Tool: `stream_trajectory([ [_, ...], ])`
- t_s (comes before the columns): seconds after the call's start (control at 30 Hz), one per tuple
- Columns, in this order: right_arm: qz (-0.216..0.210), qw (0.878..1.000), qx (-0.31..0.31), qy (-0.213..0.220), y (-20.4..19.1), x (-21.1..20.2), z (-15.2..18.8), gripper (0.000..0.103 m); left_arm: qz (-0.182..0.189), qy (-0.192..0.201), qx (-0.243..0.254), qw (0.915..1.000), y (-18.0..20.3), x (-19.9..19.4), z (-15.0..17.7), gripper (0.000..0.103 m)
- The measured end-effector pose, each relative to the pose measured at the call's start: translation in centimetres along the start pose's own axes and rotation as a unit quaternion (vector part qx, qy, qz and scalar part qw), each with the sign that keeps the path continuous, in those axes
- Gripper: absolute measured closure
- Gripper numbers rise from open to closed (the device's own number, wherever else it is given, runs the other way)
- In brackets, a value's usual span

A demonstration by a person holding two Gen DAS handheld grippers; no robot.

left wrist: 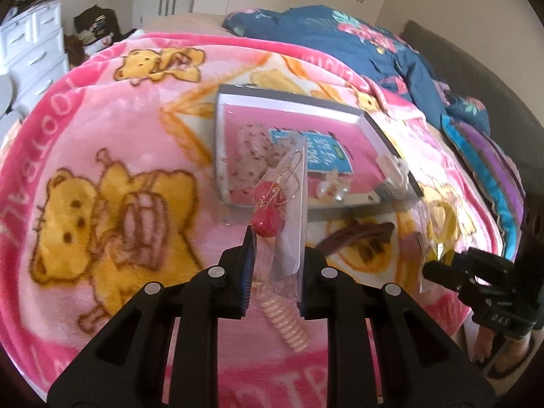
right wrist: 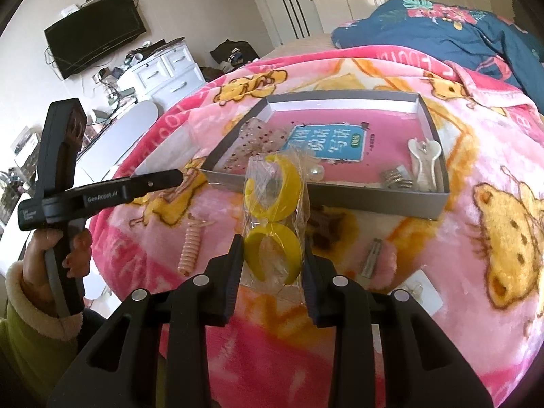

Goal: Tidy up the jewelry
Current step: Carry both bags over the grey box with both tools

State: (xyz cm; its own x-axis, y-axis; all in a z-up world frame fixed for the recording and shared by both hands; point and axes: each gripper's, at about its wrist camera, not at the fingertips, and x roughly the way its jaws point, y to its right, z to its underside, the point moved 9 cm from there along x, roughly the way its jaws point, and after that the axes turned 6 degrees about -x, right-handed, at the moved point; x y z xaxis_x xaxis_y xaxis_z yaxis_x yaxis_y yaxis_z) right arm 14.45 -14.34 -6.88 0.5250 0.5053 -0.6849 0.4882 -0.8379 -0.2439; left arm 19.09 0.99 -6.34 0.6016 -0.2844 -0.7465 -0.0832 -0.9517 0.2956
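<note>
A bedroom: a bed covered with a pink blanket (left wrist: 112, 156) printed with yellow bears, a blue quilt (left wrist: 357, 47) bunched at its far side, white drawers (right wrist: 163, 68) and a dark screen (right wrist: 95, 34) on the wall.

On the blanket lies a shallow grey box (right wrist: 380, 202). Inside it are a pink book (right wrist: 326, 142), a pearl piece (right wrist: 314, 171), a white clip (right wrist: 425, 159), a small metal item (right wrist: 396, 178) and a clear speckled packet (right wrist: 251, 142).

The left gripper (left wrist: 276, 238) is closed on a clear bag (left wrist: 289, 231). This bag stands up between the jaws, in the air, in front of the box. It holds thin gold wire earrings and a red ball (left wrist: 267, 226).

The right gripper (right wrist: 273, 248) is closed on another clear bag (right wrist: 275, 214), which holds two yellow hoops. It is also lifted, just before the near wall of the box.

Still on the blanket, outside the box: a pink spiral tie (right wrist: 190, 248), a brown claw clip (left wrist: 353, 234), a pinkish piece with a metal clip (right wrist: 375, 258), and a white card (right wrist: 420, 292) with what seems to be small earrings; the view there is too blurred to be sure.

The person's hand (right wrist: 57, 258), with a green sleeve, grips the handle of the left tool.
</note>
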Motion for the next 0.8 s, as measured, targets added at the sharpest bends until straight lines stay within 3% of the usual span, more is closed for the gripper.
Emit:
stream_trajectory([
  [0.37, -0.019, 1.0, -0.012, 0.02, -1.6, 0.3, -3.0, 0.072, -0.01, 0.033, -0.043, 0.9985, -2.5, -1.6, -1.8, 0.091],
  [0.8, -0.025, 0.998, -0.02, 0.045, -1.3, 0.7, -7.3, 0.073, -0.025, 0.061, -0.058, 0.9962, -3.4, -2.5, -4.2, 0.091],
])
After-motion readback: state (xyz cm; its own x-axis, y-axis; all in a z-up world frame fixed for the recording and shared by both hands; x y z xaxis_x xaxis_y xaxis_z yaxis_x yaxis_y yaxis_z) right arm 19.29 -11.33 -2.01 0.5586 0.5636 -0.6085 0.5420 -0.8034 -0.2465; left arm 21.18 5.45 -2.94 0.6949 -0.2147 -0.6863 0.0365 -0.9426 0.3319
